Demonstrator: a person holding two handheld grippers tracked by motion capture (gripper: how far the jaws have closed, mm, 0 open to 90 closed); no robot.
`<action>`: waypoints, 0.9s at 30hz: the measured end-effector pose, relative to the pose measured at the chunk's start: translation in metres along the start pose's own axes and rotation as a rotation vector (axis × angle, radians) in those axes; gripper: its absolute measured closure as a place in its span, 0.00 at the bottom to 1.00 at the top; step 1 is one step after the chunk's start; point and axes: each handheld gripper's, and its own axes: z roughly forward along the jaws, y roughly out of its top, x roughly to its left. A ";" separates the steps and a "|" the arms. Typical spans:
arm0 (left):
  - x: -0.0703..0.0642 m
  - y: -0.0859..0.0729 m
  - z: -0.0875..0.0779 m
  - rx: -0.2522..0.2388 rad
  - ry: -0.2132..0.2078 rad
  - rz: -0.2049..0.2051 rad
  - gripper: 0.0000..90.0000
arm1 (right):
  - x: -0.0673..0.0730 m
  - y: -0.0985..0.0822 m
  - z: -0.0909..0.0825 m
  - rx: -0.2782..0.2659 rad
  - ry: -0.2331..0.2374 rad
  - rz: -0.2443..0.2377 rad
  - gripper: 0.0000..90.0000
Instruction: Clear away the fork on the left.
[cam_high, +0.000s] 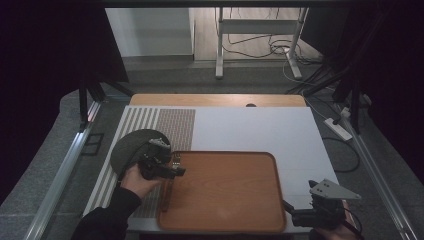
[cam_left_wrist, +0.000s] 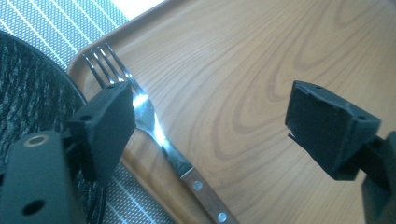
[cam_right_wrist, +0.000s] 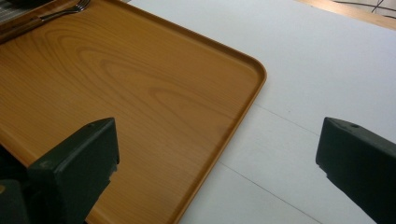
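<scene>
A fork (cam_left_wrist: 154, 128) with a riveted wooden handle lies along the left edge of the wooden tray (cam_left_wrist: 261, 70), tines pointing away from me. My left gripper (cam_left_wrist: 210, 121) hovers just above it with its jaws wide apart, the left jaw over the fork's neck and neither pad touching it. From above, the left gripper (cam_high: 172, 170) sits at the tray's (cam_high: 277, 185) near-left corner, over the fork (cam_high: 169, 187). My right gripper (cam_high: 289, 206) rests open at the tray's near-right corner. In the right gripper view its jaws (cam_right_wrist: 215, 154) straddle the tray's (cam_right_wrist: 140, 93) rim, empty, with the fork (cam_right_wrist: 65, 11) far off.
A dark round plate (cam_high: 127, 145) lies left of the tray on a striped placemat (cam_high: 150, 120); the plate (cam_left_wrist: 28, 93) also borders the fork. A white board (cam_high: 260, 130) covers the table behind and right of the tray. Metal rails and cables flank the table.
</scene>
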 end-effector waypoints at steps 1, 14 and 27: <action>0.000 -0.001 0.000 -0.001 0.009 0.009 0.15 | 0.000 0.000 0.000 0.000 0.000 0.000 0.00; 0.000 -0.007 -0.008 -0.038 0.029 0.069 0.00 | 0.000 0.000 0.000 -0.001 0.003 0.003 0.00; 0.001 -0.020 -0.023 -0.071 0.018 0.110 0.00 | -0.001 0.000 0.000 -0.002 0.002 0.009 0.00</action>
